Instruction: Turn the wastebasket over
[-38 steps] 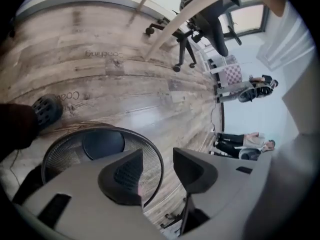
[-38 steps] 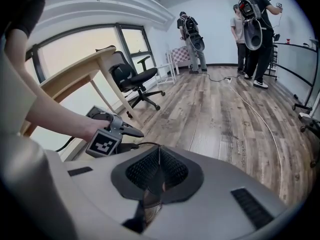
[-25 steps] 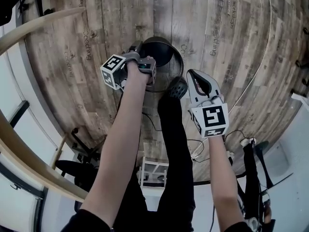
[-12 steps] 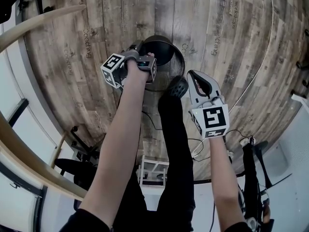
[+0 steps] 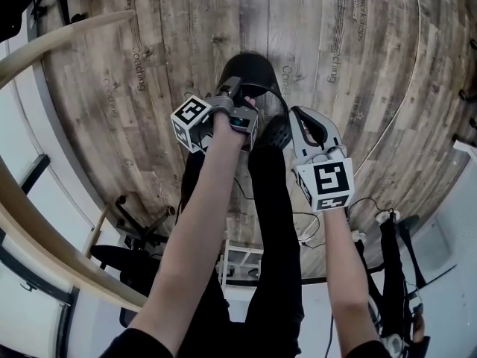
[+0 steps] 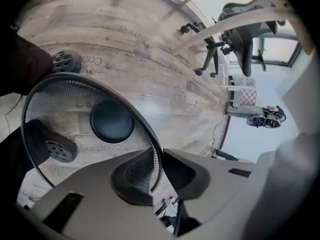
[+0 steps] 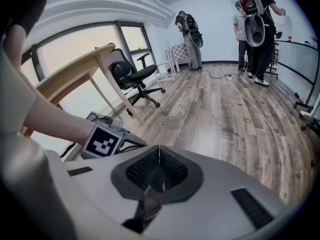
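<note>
The black wire-mesh wastebasket point(image 5: 252, 71) is on the wood floor in front of the person's feet, tipped towards them. My left gripper point(image 5: 238, 94) is on its near rim and its jaws are closing. In the left gripper view the rim point(image 6: 148, 134) runs between the two pads, which press on it from inside and outside. That view looks into the basket down to its solid round base point(image 6: 112, 121). My right gripper point(image 5: 299, 115) hovers to the right of the basket, apart from it. It is shut with nothing between its pads point(image 7: 159, 156).
The person's dark shoes point(image 5: 274, 134) are right behind the basket, and one shoe point(image 6: 59, 146) shows through the mesh. A wooden table point(image 7: 75, 66) and an office chair point(image 7: 131, 74) are to the left. Other people point(image 7: 252, 26) stand far back, and a cable point(image 5: 406, 88) crosses the floor.
The left jaws have closed from wide open onto the basket's rim. The left gripper has moved towards the person and risen a little, tilting the basket. The right gripper has kept still.
</note>
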A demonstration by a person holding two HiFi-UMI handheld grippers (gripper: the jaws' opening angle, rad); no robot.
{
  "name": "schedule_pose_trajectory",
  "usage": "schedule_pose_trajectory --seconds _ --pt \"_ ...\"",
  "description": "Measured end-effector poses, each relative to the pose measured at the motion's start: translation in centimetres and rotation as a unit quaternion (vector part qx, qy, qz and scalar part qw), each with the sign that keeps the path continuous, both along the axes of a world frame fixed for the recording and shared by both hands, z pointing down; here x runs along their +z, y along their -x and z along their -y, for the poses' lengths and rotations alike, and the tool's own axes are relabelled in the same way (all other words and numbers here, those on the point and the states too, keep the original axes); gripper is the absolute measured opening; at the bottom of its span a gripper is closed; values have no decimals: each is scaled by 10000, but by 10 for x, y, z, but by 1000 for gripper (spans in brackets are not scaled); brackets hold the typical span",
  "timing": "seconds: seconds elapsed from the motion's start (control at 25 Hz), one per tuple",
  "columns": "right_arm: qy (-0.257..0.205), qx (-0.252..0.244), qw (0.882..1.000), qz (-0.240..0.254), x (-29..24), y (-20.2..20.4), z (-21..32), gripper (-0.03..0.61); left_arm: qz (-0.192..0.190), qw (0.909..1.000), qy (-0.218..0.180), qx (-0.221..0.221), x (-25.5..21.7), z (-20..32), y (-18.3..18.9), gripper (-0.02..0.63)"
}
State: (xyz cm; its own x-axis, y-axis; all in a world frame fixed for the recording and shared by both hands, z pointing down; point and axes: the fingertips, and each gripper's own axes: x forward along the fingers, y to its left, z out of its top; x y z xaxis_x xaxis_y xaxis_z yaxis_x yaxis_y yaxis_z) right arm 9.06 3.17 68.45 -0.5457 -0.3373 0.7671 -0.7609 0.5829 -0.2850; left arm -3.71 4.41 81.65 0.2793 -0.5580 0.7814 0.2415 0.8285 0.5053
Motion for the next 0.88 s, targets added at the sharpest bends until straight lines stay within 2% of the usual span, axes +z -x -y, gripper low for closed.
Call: schedule_pose_trajectory --seconds 0.32,0.6,0.72,0.88 --pt "31 74 10000 -40 1 -3 -3 32 -10 9969 -42 786 -21 -39 -30 52" --pt "285 144 9992 -223 22 -14 -11 32 108 9877 -332 1527 -36 -56 -28 38" --pt "305 178 9989 -301 29 -17 -10 32 239 9784 -661 1946 -39 -53 -22 38" --pt "630 312 9973 -223 42 -15 -13 34 380 9558 -1027 2728 -45 -50 -13 39"
